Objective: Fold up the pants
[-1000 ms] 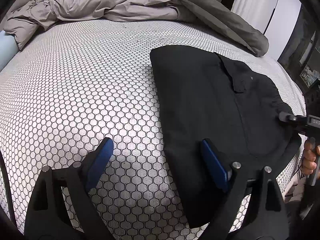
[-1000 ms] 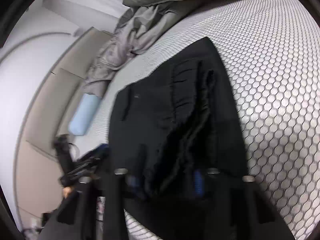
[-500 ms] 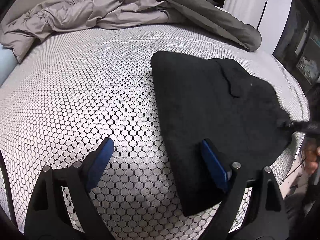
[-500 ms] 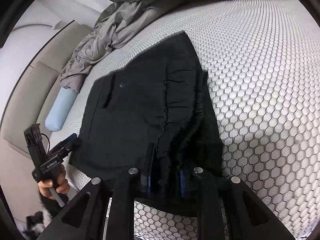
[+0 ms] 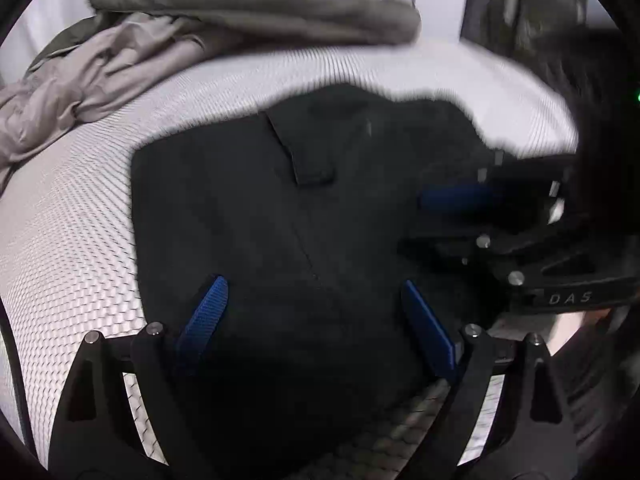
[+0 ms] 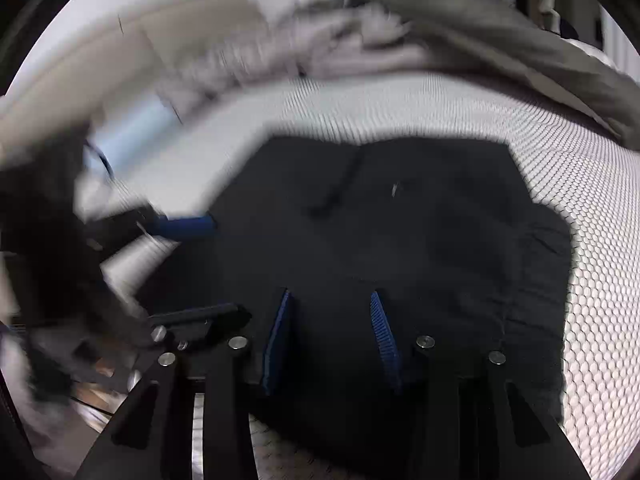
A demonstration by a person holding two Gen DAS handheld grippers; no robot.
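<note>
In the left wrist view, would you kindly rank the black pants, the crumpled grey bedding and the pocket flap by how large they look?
1. Black pants, filling most of the middle.
2. Crumpled grey bedding; it lies farther back, so its true size against the pants is unsure.
3. Pocket flap, plainly the smallest.

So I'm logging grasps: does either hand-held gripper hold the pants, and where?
Neither: left hand-held gripper and right hand-held gripper are open over the black pants.
</note>
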